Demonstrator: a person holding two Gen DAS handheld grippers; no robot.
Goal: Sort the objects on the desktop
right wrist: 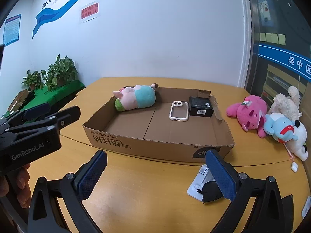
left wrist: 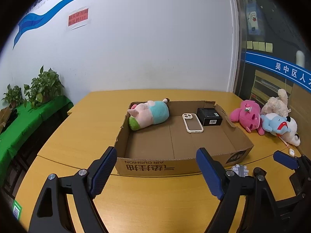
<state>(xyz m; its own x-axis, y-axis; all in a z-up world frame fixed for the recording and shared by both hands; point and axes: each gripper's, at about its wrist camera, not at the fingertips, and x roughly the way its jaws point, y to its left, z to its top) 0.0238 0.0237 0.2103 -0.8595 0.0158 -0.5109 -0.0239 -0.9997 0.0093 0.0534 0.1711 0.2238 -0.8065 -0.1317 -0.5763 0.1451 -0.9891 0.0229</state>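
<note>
A shallow cardboard box (left wrist: 175, 160) (right wrist: 155, 145) sits on the yellow table. Inside lie a pink and teal plush (left wrist: 149, 114) (right wrist: 136, 99), a phone in a cream case (left wrist: 192, 122) (right wrist: 178, 110) and a small black box (left wrist: 209, 116) (right wrist: 200, 106). To its right lie a pink plush (left wrist: 245, 116) (right wrist: 248, 113), a blue and white plush (left wrist: 279, 126) (right wrist: 285, 132) and a beige plush (left wrist: 276, 103) (right wrist: 285, 102). My left gripper (left wrist: 156, 172) is open and empty before the box. My right gripper (right wrist: 155, 176) is open and empty, near a white and black item (right wrist: 204, 189).
A small white earbud case (left wrist: 291, 151) (right wrist: 294, 167) lies at the table's right edge. A green-covered bench with potted plants (left wrist: 38, 89) (right wrist: 56, 73) stands left. A white wall is behind, a glass partition to the right.
</note>
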